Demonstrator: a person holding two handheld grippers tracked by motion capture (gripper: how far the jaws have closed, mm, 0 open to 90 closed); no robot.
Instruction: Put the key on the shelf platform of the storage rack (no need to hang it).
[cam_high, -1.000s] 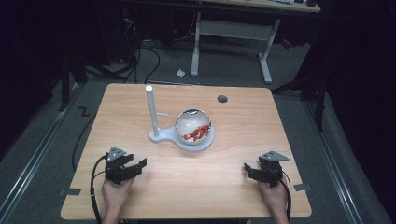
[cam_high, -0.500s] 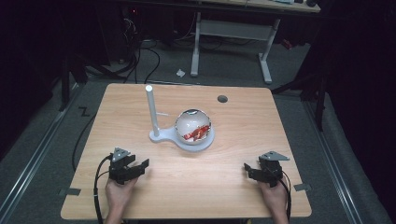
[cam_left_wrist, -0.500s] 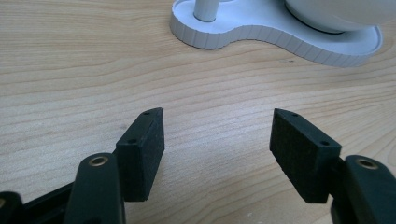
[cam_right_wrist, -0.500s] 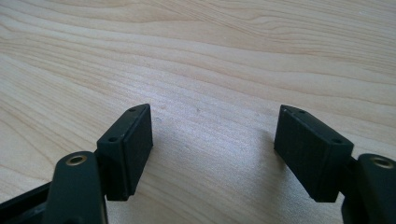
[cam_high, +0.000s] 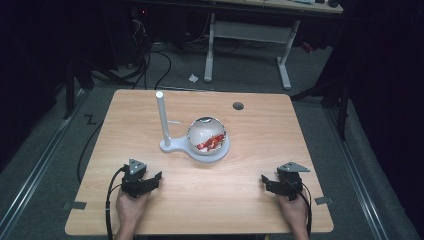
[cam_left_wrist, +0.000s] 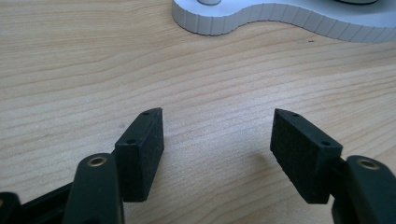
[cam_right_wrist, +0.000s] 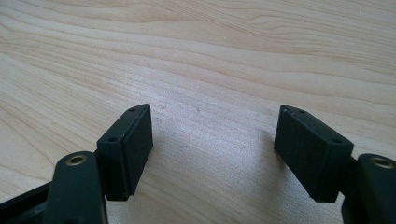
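Observation:
A white stand with an upright post sits mid-table. On its round end rests a clear globe with something red inside. My left gripper lies low near the table's front left, open, nothing between its jaws. In the left gripper view the left gripper points at the white stand's base, a short way off. My right gripper rests at the front right, open and empty. In the right gripper view the right gripper faces bare wood.
The wooden table has a round cable hole near its far edge. Behind the table stand a white desk frame and cables on the floor. A cable trails from each gripper off the front edge.
My left gripper has shifted slightly to the right and toward the front edge. The right gripper, the stand and the globe have stayed put.

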